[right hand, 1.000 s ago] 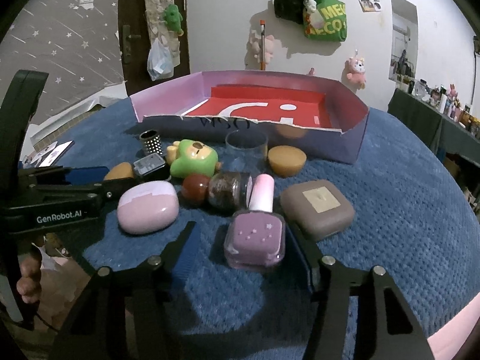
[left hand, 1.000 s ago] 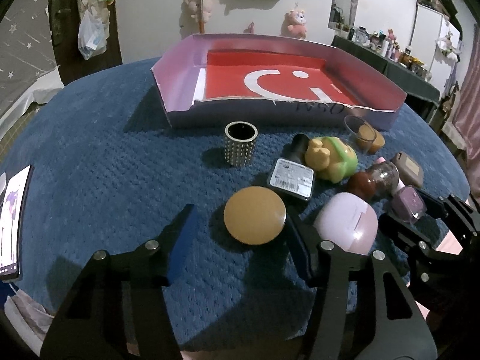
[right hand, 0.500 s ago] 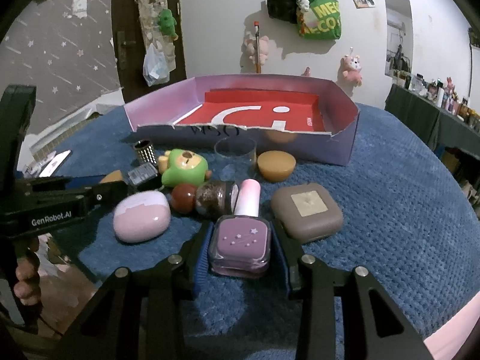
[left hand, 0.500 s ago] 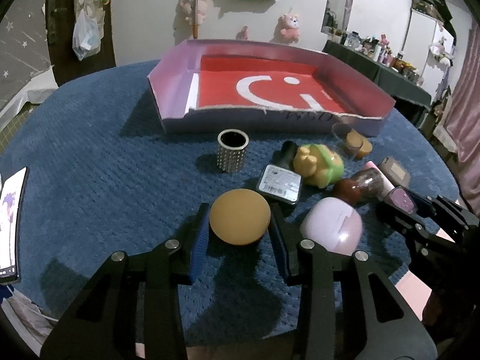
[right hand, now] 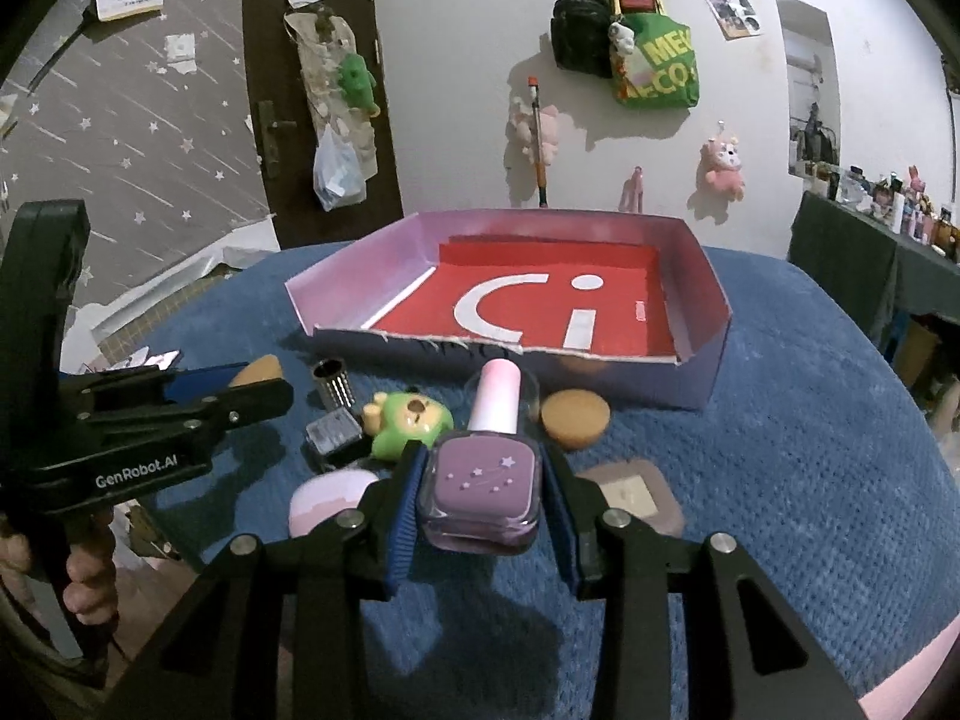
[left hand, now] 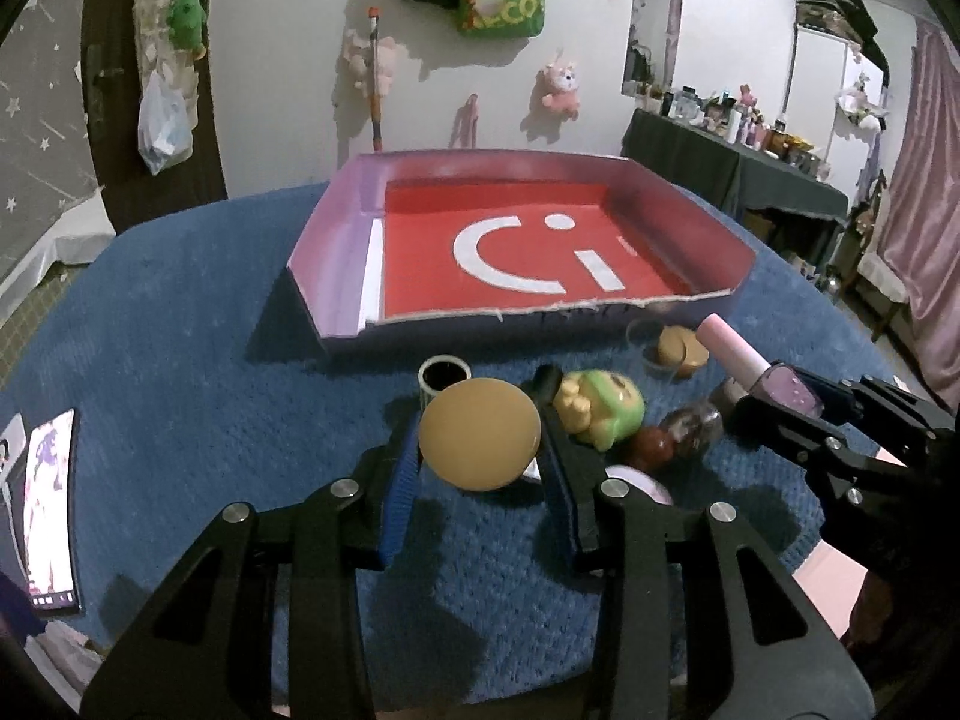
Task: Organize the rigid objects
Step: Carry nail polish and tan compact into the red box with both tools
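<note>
While each gripper (left hand: 480, 468) (right hand: 480, 495) clamps an item, clutter (right hand: 411, 423) fronts the box (right hand: 699, 378).

The right hand-held gripper (right hand: 483, 489) clamps a purple nail polish bottle (right hand: 483, 480) with a pink cap, lifted above the blue tabletop (right hand: 750, 480). Beyond sit a green bear figure (right hand: 408, 423), a tan disc (right hand: 575, 417) and an open red-floored box (right hand: 696, 381).

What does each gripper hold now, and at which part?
Left gripper: tan round disc, by its edges. Right gripper: purple nail polish bottle, by its body's sides.
</note>
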The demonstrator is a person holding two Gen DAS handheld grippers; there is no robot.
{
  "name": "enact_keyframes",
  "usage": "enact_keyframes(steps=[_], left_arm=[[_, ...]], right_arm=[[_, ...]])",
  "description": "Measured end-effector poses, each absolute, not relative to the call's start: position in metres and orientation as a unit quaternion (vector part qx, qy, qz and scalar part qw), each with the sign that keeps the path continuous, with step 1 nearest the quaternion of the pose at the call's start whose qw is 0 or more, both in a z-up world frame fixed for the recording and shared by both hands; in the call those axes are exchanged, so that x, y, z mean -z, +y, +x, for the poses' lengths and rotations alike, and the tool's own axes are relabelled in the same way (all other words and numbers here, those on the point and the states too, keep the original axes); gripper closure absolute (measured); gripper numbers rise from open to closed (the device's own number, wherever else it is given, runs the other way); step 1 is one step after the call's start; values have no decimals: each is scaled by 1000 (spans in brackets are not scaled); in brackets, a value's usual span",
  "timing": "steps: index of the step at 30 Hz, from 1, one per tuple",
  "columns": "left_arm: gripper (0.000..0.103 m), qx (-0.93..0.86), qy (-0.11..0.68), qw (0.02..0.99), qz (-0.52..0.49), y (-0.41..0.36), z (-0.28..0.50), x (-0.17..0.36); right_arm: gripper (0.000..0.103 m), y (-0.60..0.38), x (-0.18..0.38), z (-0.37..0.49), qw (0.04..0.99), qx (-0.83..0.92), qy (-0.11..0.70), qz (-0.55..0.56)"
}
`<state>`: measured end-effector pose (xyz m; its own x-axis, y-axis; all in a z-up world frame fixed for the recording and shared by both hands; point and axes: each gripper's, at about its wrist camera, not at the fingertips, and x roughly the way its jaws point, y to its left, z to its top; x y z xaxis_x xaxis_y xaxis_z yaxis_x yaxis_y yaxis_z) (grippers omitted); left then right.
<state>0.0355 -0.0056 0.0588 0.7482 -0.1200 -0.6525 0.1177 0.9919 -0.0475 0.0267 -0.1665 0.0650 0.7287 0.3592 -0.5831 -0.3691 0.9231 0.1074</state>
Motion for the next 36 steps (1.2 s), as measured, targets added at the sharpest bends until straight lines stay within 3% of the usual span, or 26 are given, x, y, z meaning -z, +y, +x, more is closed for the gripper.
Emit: enact_keyframes(steps=[36], left_arm=[[67, 52, 334, 941, 20, -6, 164, -117]], right_arm=[[63, -170, -124, 152, 921, -206, 331, -15]])
